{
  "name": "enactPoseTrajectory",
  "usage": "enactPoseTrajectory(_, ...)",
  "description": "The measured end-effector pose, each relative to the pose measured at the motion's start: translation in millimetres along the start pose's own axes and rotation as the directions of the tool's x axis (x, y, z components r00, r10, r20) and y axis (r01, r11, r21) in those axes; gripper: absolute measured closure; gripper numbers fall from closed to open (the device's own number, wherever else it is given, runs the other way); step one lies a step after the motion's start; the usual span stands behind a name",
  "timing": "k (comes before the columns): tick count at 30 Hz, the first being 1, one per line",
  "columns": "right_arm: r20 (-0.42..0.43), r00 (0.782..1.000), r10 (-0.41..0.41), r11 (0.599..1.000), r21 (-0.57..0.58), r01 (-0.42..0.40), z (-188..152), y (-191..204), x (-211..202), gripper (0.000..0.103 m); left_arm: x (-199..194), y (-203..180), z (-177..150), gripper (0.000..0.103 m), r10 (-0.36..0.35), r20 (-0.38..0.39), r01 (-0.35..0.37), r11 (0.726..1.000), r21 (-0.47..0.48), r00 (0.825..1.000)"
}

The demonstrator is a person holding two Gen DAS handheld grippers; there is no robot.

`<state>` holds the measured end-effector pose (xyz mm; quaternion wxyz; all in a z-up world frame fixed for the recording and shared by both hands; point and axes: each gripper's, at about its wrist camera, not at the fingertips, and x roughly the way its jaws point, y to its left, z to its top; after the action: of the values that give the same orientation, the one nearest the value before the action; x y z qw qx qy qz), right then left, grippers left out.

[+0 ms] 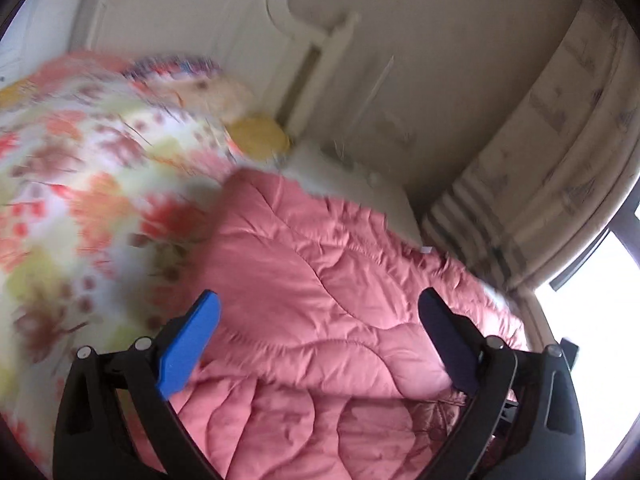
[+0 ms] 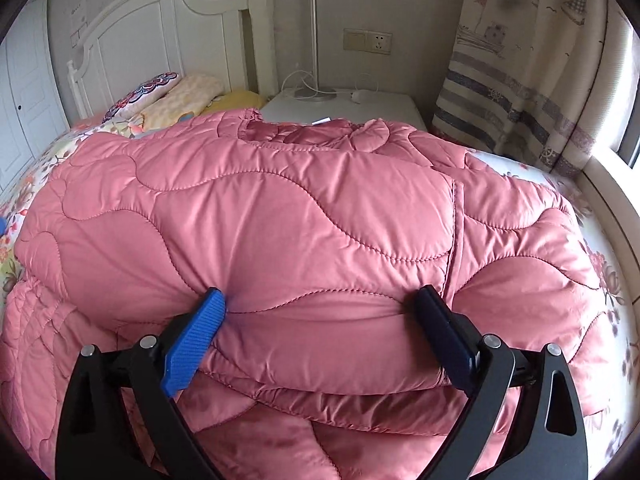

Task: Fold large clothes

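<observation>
- Pink quilted puffer coat (image 2: 304,216) lies folded over on the floral-sheeted bed (image 2: 600,280)
- Right gripper (image 2: 320,304) spread wide, tips denting the fold edge, not pinching
- Left gripper (image 1: 320,308) released, hovering empty
- Best press that puffy fold flat before regripping

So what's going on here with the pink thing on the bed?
A person is folding a pink quilted jacket on a bed with a floral sheet, using a hand-held gripper in each hand. The jacket already lies doubled over on itself. The right gripper has its jaws spread wide on either side of a puffy fold, not pinching it. The left gripper is open too and holds nothing, above the jacket. That view is blurred.
</observation>
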<state>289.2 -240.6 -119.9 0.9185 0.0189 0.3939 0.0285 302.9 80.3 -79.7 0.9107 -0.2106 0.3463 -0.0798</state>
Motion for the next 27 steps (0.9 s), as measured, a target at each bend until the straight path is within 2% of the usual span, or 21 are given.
enactPoseTrajectory(2, 0.0, 1.0, 0.005, 1.0, 0.004, -0.005, 1, 1, 1, 0.01, 35, 16, -2, 0.005, 0.045, -0.1, -0.048, 0.999, -0.026, 0.994)
enactPoseTrajectory(3, 0.001, 1.0, 0.012, 1.0, 0.006, -0.012, 1, 0, 0, 0.01, 46, 21, -4, 0.005, 0.04, -0.138, -0.045, 0.998, -0.034, 0.99)
enactPoseTrajectory(5, 0.001, 1.0, 0.019, 1.0, 0.006, -0.019, 0, 0, -1, 0.01, 48, 14, -6, 0.004, 0.07, -0.128, -0.063, 0.996, 0.063, 0.989)
enactPoseTrajectory(6, 0.001, 1.0, 0.019, 1.0, 0.006, -0.019, 0, 0, -1, 0.01, 46, 8, -2, 0.004, 0.082, -0.149, -0.068, 0.993, 0.096, 0.985)
enactPoseTrajectory(7, 0.0, 1.0, 0.02, 1.0, 0.008, -0.02, 0, -1, -1, 0.01, 43, 9, 3, 0.005, 0.06, -0.149, -0.047, 0.995, 0.088, 0.987)
enactPoseTrajectory(10, -0.002, 1.0, 0.028, 1.0, 0.013, -0.028, 0, -2, 0, 0.01, 27, 20, 36, 0.005, -0.041, -0.095, 0.04, 0.999, -0.018, 0.995)
enactPoseTrajectory(13, -0.002, 0.999, 0.032, 0.999, 0.017, -0.032, 1, -2, 0, 0.009, 36, 30, 63, 0.004, -0.095, -0.084, 0.088, 0.993, -0.082, 0.992)
enactPoseTrajectory(15, -0.003, 0.999, 0.036, 0.999, 0.02, -0.036, 1, -3, 0, 0.009, 60, 36, 69, 0.004, -0.09, -0.149, 0.076, 0.993, -0.093, 0.985)
enactPoseTrajectory(16, -0.002, 0.999, 0.039, 0.999, 0.023, -0.039, 1, -3, 1, 0.009, 84, 37, 67, 0.004, -0.074, -0.225, 0.053, 0.994, -0.097, 0.972)
enactPoseTrajectory(18, -0.001, 0.999, 0.044, 0.999, 0.026, -0.044, 1, -4, 0, 0.009, 106, 39, 65, 0.005, -0.047, -0.292, 0.028, 0.997, -0.068, 0.955)
enactPoseTrajectory(20, 0.001, 0.999, 0.05, 0.998, 0.029, -0.05, 1, -4, 0, 0.009, 103, 33, 72, 0.005, -0.024, -0.275, 0.013, 0.999, -0.04, 0.961)
enactPoseTrajectory(23, 0.0, 0.998, 0.058, 0.998, 0.036, -0.058, 1, -6, 0, 0.009, 92, 34, 93, 0.005, -0.102, -0.227, 0.078, 0.99, -0.114, 0.968)
enactPoseTrajectory(24, -0.001, 0.998, 0.061, 0.997, 0.038, -0.061, 1, -6, 1, 0.009, 91, 35, 97, 0.004, -0.104, -0.214, 0.08, 0.99, -0.118, 0.971)
enactPoseTrajectory(27, -0.001, 0.998, 0.064, 0.997, 0.04, -0.064, 1, -7, 1, 0.009, 103, 34, 110, 0.004, -0.052, -0.213, 0.032, 0.995, -0.095, 0.976)
